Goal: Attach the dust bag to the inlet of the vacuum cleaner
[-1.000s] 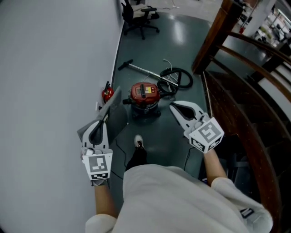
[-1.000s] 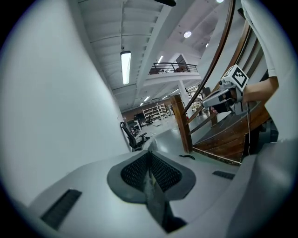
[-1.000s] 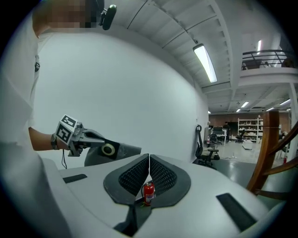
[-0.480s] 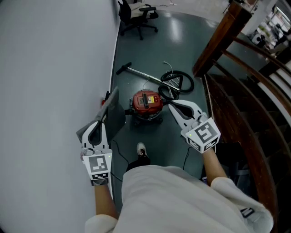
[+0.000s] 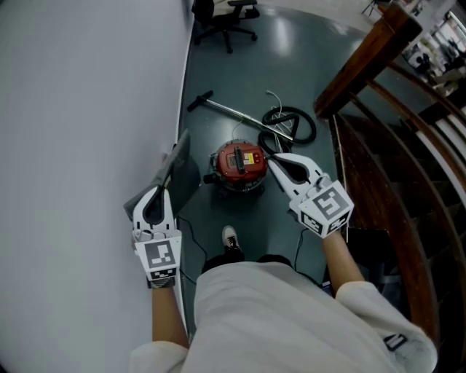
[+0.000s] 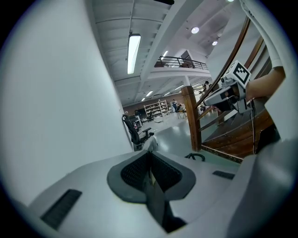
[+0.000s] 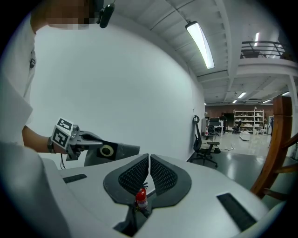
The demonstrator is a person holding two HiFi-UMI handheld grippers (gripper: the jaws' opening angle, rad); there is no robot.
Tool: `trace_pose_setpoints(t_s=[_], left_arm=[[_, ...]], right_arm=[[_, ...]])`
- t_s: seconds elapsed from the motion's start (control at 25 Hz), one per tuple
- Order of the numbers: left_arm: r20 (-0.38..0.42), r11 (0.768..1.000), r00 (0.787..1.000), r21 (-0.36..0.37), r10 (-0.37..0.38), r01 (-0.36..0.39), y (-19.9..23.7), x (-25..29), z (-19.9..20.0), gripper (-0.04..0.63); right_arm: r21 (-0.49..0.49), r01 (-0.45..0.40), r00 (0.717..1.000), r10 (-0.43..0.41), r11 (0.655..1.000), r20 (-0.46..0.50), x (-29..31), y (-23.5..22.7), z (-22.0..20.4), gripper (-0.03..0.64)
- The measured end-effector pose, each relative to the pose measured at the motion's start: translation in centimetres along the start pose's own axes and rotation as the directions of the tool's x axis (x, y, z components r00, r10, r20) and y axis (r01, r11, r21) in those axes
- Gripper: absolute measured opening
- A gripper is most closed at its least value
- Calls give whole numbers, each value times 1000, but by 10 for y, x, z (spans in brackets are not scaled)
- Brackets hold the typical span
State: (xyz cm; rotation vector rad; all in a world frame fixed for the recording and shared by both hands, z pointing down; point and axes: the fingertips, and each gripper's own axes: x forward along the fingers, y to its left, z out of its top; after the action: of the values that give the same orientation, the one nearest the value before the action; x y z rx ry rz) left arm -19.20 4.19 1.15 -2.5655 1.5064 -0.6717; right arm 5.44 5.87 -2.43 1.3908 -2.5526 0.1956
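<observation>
grey-green floor; left gripper clamps the dust bag, likely light and floppy, best steered by its stiffer-looking collar; right gripper closed, empty.

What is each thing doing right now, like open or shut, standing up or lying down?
Left gripper: shut on the dust bag.
Right gripper: shut, empty.
Dust bag: held in the air, not attached.
Vacuum cleaner: upright on the floor.
Hose: coiled on the floor.
Metal tube: lying flat.
Office chair: upright.
</observation>
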Motion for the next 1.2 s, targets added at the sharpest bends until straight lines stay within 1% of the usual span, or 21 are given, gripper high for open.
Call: trace_pose_setpoints(t_s=[0.2,0.32,0.48,0.64,0.8,0.88,1.04,1.08,1.2], left_arm=[[-15,1000,1000,-6,-14,14,6,22,-10,26],[-30,1000,999,-16,-24,24,4,34,-21,25],[-54,999,998,-34,-29,27,1,60,-45,25],[-79,998,997,-55,-11,6,-5,81,-65,25],[-98,997,995,-78,-5,-3,-13,104,-89,25],[-110,996,994,-83,8,-17,-16,116,-105,25],[-138,991,986,-83,89,-102,-17,141,-135,25],[-141,990,985,-87,100,-113,-18,146,-142,25],[-151,983,983,-130,108,-128,-22,160,-163,25]], right_arm=[[48,0,1000,1,999,-20,19,-11,-8,31],[78,-3,999,6,997,-47,26,-16,-22,31],[94,-1,994,11,996,-113,42,-25,-55,31],[118,-4,985,24,993,-169,54,-38,-88,32],[134,10,979,18,991,-203,71,-56,-122,31],[150,11,973,24,989,-229,82,-60,-143,31],[187,7,960,46,982,-276,102,-66,-182,32],[197,5,957,52,980,-284,106,-66,-191,32],[224,5,950,65,975,-305,118,-63,-218,31]])
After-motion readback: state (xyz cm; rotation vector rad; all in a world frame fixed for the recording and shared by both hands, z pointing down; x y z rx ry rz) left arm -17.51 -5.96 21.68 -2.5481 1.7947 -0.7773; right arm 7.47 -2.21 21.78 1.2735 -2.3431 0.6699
